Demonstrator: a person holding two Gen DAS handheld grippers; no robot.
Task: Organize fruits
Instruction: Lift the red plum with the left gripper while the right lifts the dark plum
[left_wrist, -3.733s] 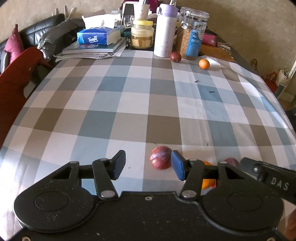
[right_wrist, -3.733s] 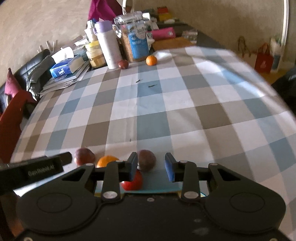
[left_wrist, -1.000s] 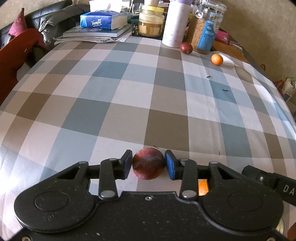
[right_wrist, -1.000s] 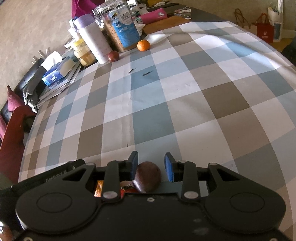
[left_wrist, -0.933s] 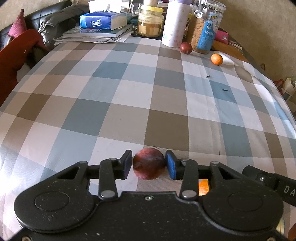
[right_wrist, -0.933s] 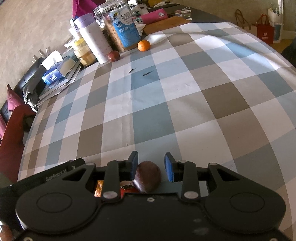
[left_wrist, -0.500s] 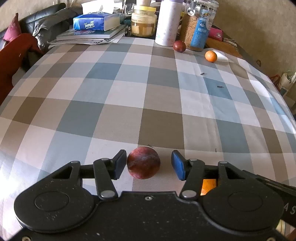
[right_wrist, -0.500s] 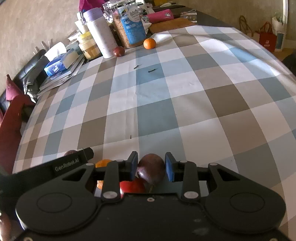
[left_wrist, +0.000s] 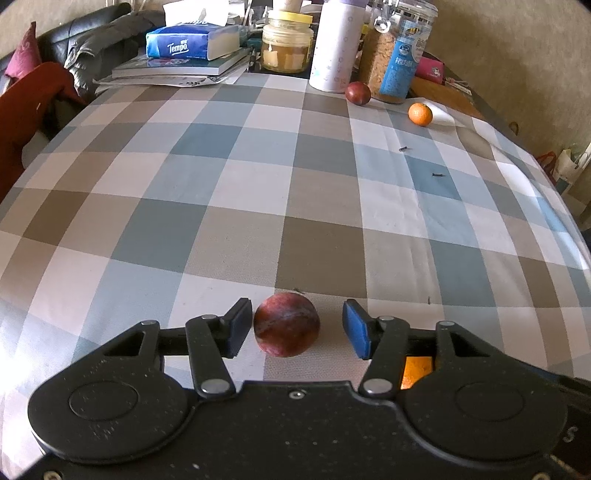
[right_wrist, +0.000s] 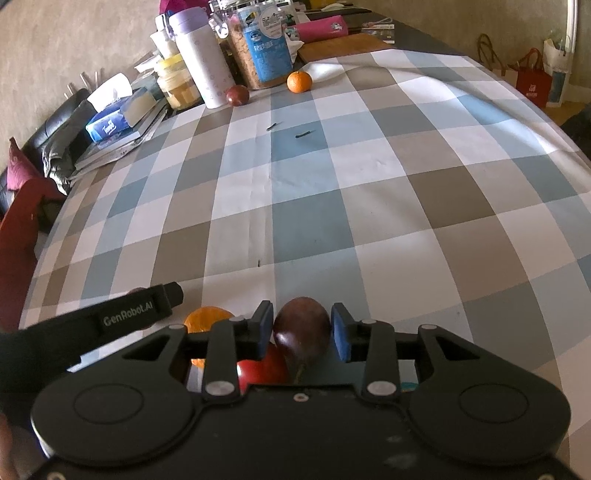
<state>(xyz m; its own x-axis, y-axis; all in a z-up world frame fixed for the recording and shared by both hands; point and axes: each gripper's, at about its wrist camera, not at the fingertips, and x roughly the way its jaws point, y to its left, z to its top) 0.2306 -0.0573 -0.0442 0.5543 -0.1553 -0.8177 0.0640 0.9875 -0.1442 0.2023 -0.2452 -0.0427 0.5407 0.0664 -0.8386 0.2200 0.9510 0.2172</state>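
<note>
Looking down the left gripper (left_wrist: 293, 330) we see a round red plum (left_wrist: 286, 325), mottled matte skin, sitting on the checked tablecloth (left_wrist: 258, 192) between the two blue pads. The jaws stand moderately wide, having just opened off it; there is a small gap on the left pad side and a clear gap on the right, so nothing is gripped. An orange (left_wrist: 416, 371) shows through the gripper linkage, lower right of the plum.

In the right wrist view, the right gripper (right_wrist: 302, 330) has a dark purple egg-shaped fruit (right_wrist: 302, 330), smooth and glossy, between its blue pads. The jaws have just been opening; we see thin gaps on both sides, so the pads are not pressing. Just below it sits a shiny red fruit (right_wrist: 262, 369), touching or nearly so, we cannot tell which. The same orange (right_wrist: 207, 320) lies to its left, partly behind the other gripper's black bar.

The cloth is woven fabric, grey, blue, tan and white squares, lightly creased. At the far edge: a small dark red plum (right_wrist: 237, 95) just beside a tall pale cylindrical bottle (right_wrist: 201, 55), a small orange tangerine (right_wrist: 299, 81) near a clear grain jar (right_wrist: 262, 48) with blue label, and a soft blue tissue pack (left_wrist: 194, 40) on stacked books.
</note>
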